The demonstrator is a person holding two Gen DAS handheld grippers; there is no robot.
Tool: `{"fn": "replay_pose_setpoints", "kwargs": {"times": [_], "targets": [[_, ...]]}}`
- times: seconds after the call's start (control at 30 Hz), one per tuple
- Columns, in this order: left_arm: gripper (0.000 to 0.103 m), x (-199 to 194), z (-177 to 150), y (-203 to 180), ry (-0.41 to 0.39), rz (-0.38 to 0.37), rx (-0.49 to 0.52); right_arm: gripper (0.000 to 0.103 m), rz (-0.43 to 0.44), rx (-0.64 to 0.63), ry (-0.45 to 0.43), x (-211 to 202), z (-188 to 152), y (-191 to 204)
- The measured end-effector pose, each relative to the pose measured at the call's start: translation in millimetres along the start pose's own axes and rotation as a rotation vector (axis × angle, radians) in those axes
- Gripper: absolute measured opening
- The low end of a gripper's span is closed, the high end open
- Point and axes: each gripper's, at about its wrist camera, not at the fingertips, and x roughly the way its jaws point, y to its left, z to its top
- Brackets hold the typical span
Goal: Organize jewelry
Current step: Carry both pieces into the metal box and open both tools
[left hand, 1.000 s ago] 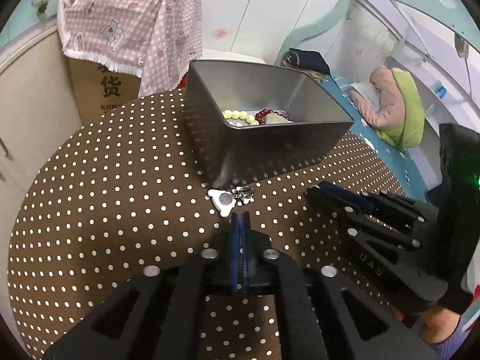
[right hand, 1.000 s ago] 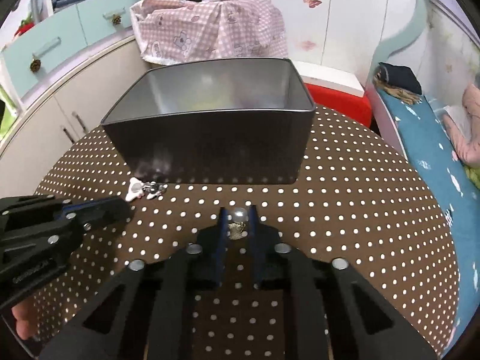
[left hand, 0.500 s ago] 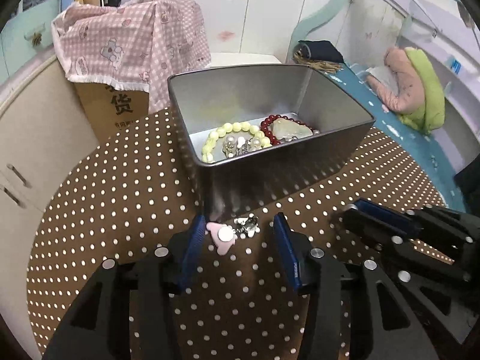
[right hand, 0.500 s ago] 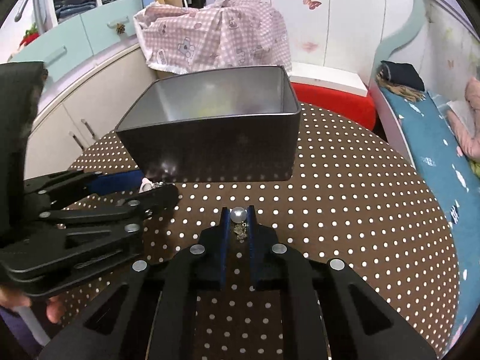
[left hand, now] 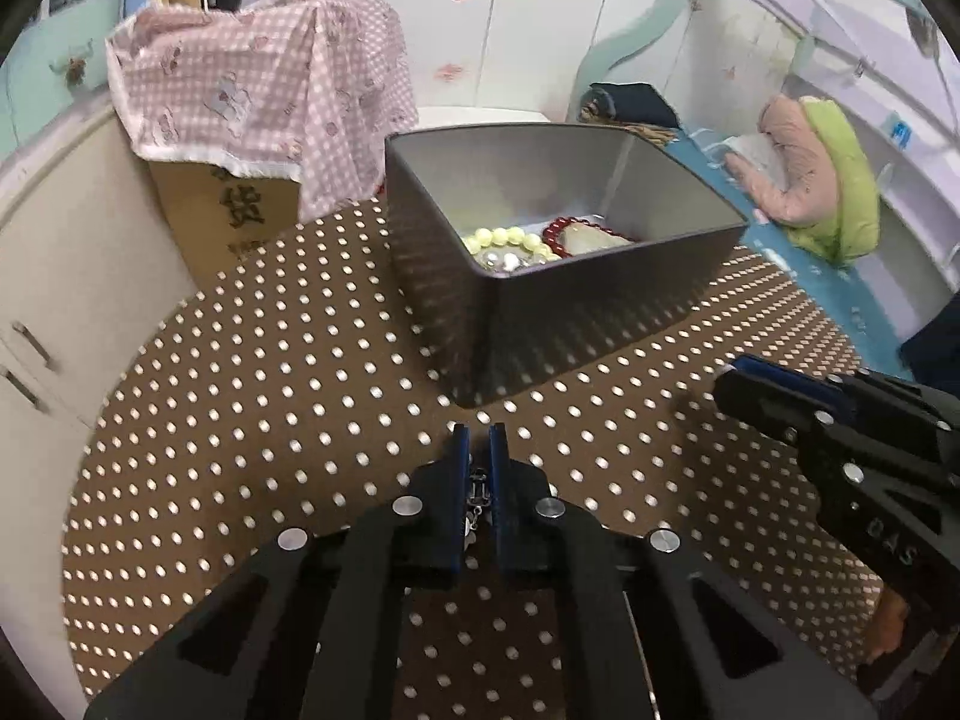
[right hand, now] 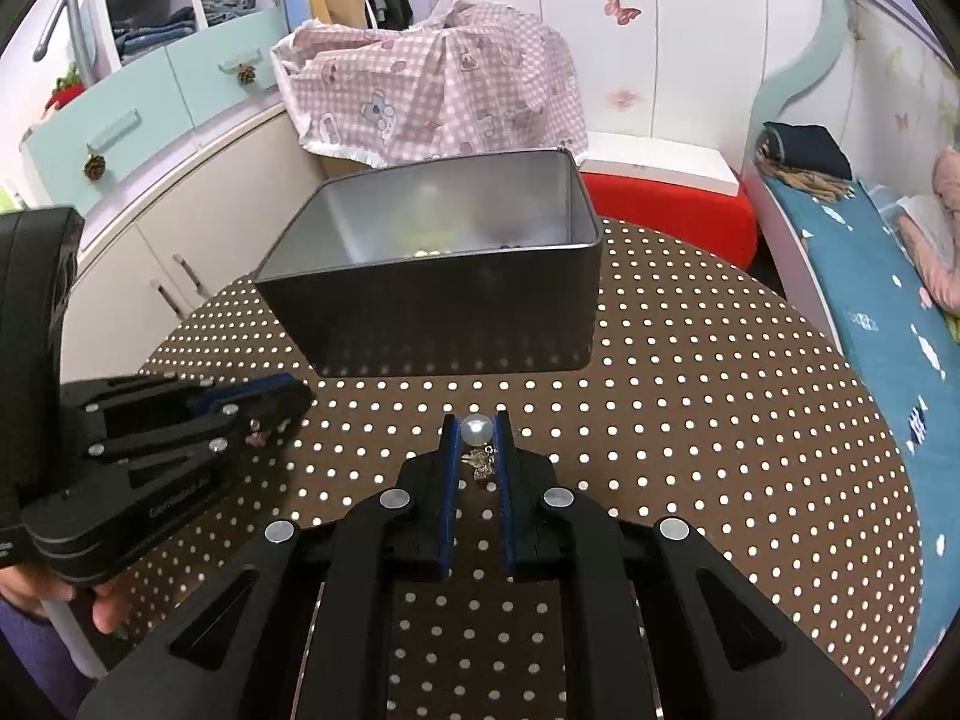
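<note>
A dark metal tin (left hand: pixel 600 324) stands on the brown polka-dot round table (left hand: pixel 252 396); it holds a yellow-green bead bracelet (left hand: pixel 507 239), a red bead bracelet (left hand: pixel 561 227) and a pale stone. My left gripper (left hand: pixel 478 450) is shut on a small silver chain charm (left hand: pixel 478 495), lifted just in front of the tin's near corner. My right gripper (right hand: pixel 477 438) is shut on a pearl earring (right hand: pixel 476 429) with a small metal dangle, in front of the tin (right hand: pixel 444 324). Each gripper shows in the other's view, left (right hand: pixel 180 438) and right (left hand: pixel 840 420).
A cardboard box under a pink checked cloth (left hand: pixel 258 96) stands behind the table. Cabinets (right hand: pixel 150 138) are at the left, a red and white stool (right hand: pixel 666 204) behind the tin, and a bed with blue cover (right hand: pixel 870 276) at the right.
My left gripper opened around the silver charm by the tin, then shut on it and lifted it off the table. My right gripper kept holding the pearl earring and rose slightly.
</note>
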Motion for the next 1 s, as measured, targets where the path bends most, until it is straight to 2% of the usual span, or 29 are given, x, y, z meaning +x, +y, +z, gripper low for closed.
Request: {"fn": "replay_pose_setpoints", "kwargs": {"times": [0.23,0.47,0.77,1.0], "targets": [[0.005,-21.8,-1.9,18.5,-0.014,-0.154,-0.102,0.011,0.019,0.008,-0.024,-15.1,5.5,3.7],[0.005,-54.3,8.6,24.1,-0.075,-0.221,-0.131,0.011,0.022,0.007,-0.052,-28.4,15.2,8.0],[0.005,-81.5,46.4,-0.5,-0.159,-0.226,-0.052,0.011,0.025,0.013,-0.095,-39.7,43.5,7.0],[0.005,-66.5,88.7,-13.9,-0.172,-0.187,-0.007,0.011,0.039,0.027,-0.125,-38.8,73.7,1.7]]}}
